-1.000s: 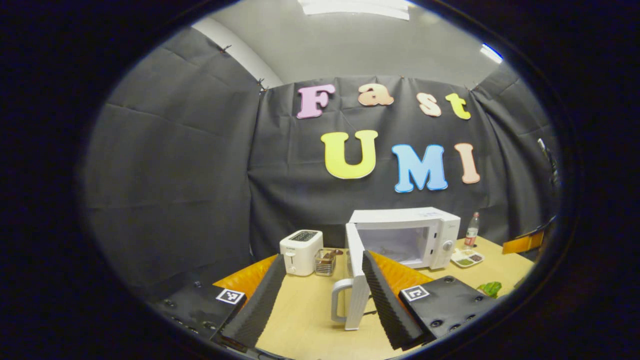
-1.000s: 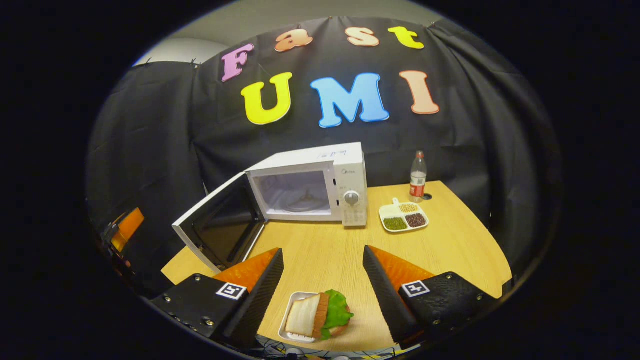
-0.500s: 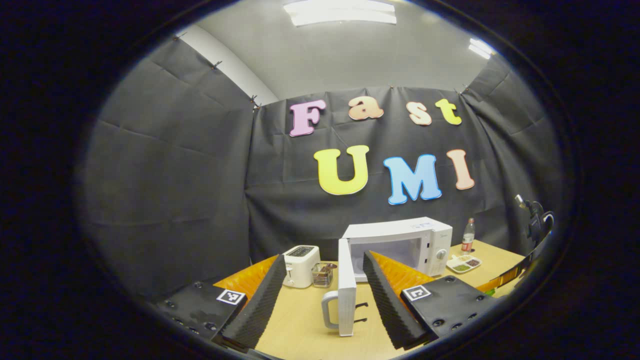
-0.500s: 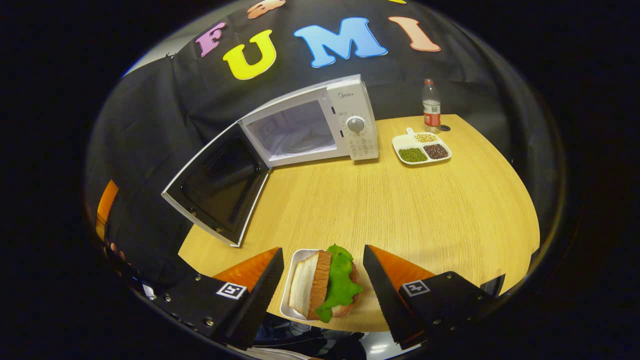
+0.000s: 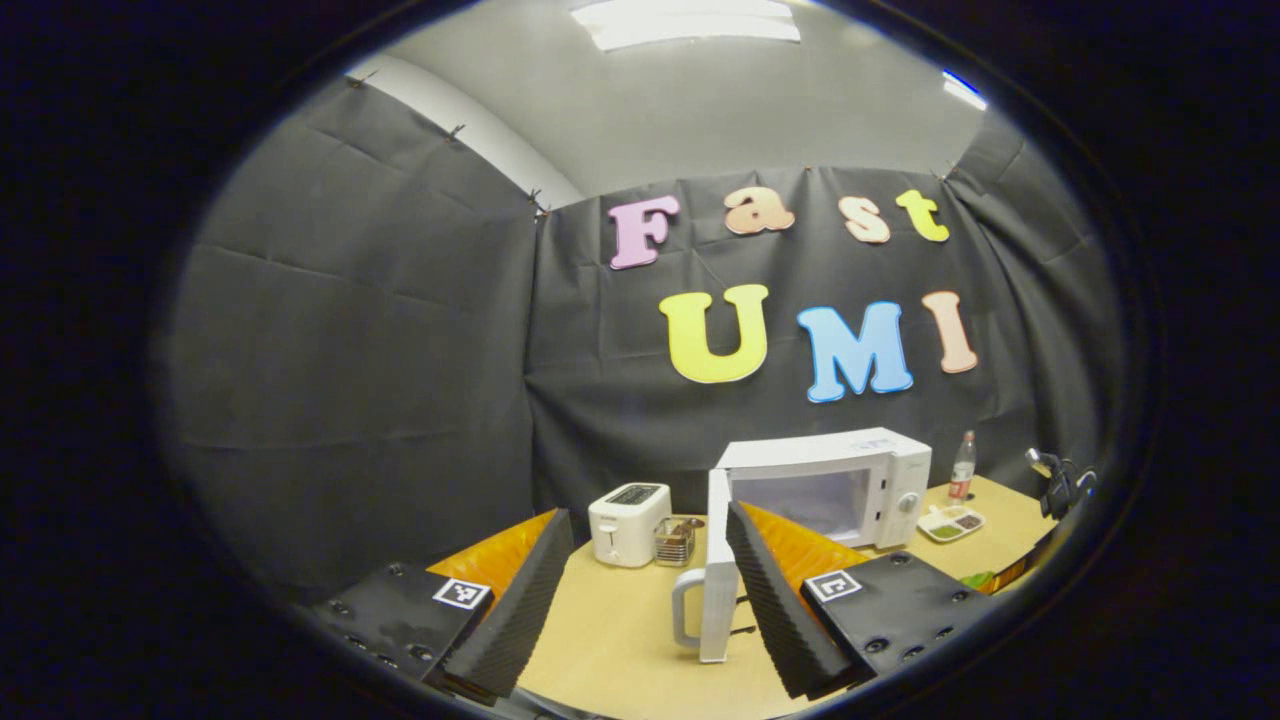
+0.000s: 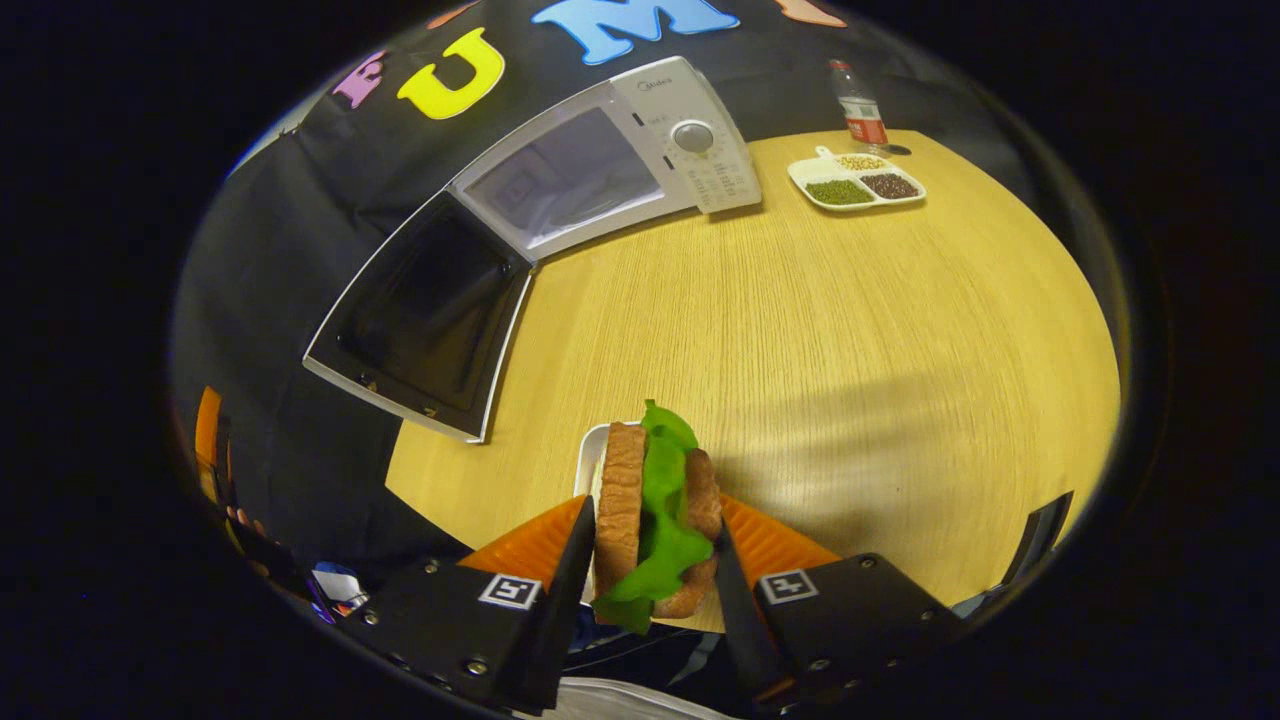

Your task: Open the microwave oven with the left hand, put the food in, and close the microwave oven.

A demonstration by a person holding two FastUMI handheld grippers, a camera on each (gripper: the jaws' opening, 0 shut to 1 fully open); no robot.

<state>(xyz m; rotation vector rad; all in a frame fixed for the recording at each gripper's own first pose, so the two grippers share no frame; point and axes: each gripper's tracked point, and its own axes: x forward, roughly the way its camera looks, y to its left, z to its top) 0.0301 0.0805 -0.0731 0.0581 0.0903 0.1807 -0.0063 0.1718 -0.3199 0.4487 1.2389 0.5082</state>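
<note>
The white microwave (image 6: pixel 640 130) stands at the back of the wooden table (image 6: pixel 850 330), its door (image 6: pixel 425 310) swung wide open to the left. The food is a sandwich (image 6: pixel 655 520) of bread, lettuce and bun, standing on edge over a small white tray (image 6: pixel 590 460) at the table's near edge. My right gripper (image 6: pixel 650 570) is shut on the sandwich, one finger against each side. In the left gripper view the microwave (image 5: pixel 830 490) is ahead and its door (image 5: pixel 717 570) is edge-on with the handle (image 5: pixel 685 610) facing left. My left gripper (image 5: pixel 645 590) is open, short of the door and holding nothing.
A white toaster (image 5: pixel 628 510) and a small wire basket (image 5: pixel 675 540) stand left of the microwave. To its right are a divided dish of beans (image 6: pixel 855 180) and a plastic bottle (image 6: pixel 855 100). Bare tabletop lies between the sandwich and the microwave.
My right gripper came down over the sandwich and its fingers went from wide apart to shut on it. The left gripper shifted a little and stayed open; the door stayed open.
</note>
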